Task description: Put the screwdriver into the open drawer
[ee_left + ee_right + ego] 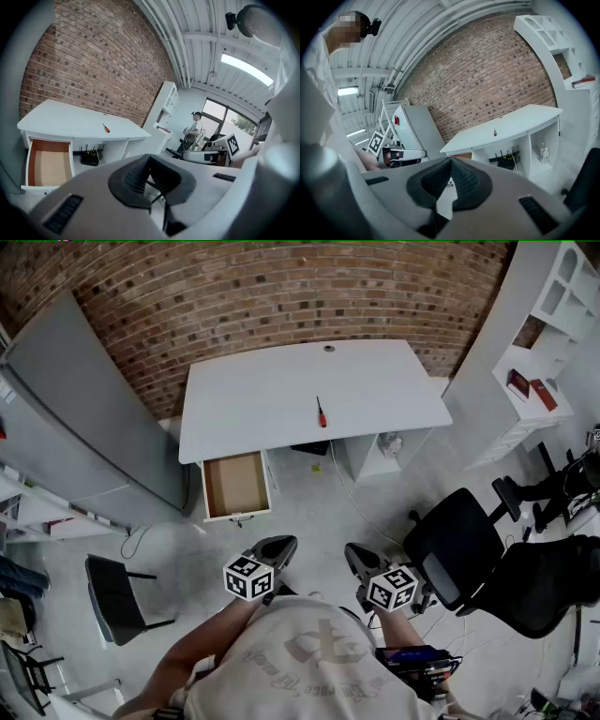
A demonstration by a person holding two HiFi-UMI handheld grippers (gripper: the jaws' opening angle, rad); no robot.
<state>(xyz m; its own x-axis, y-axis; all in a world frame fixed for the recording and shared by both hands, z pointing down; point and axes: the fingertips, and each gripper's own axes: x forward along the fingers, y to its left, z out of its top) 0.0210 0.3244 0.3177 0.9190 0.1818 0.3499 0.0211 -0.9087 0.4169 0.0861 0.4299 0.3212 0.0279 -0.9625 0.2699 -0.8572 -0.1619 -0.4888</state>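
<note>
Nearest me, left gripper (277, 547) and right gripper (359, 559) fingers press together, holding nothing. I see the white open drawer (206, 493), bare brown inside, its back hidden under the white desk (375, 381), where the red-handled screwdriver (321, 414) lies.

Both forearms reach forward, side by side. The left gripper (279, 546) and the right gripper (353, 555) tip slightly downward, each with its fingers pressed together, empty.

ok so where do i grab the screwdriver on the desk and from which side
Probably the red handle of the screwdriver: it's the thicker end, nearest the front edge of the desk. Come down from above, closing across it, since it lies flat.
</note>
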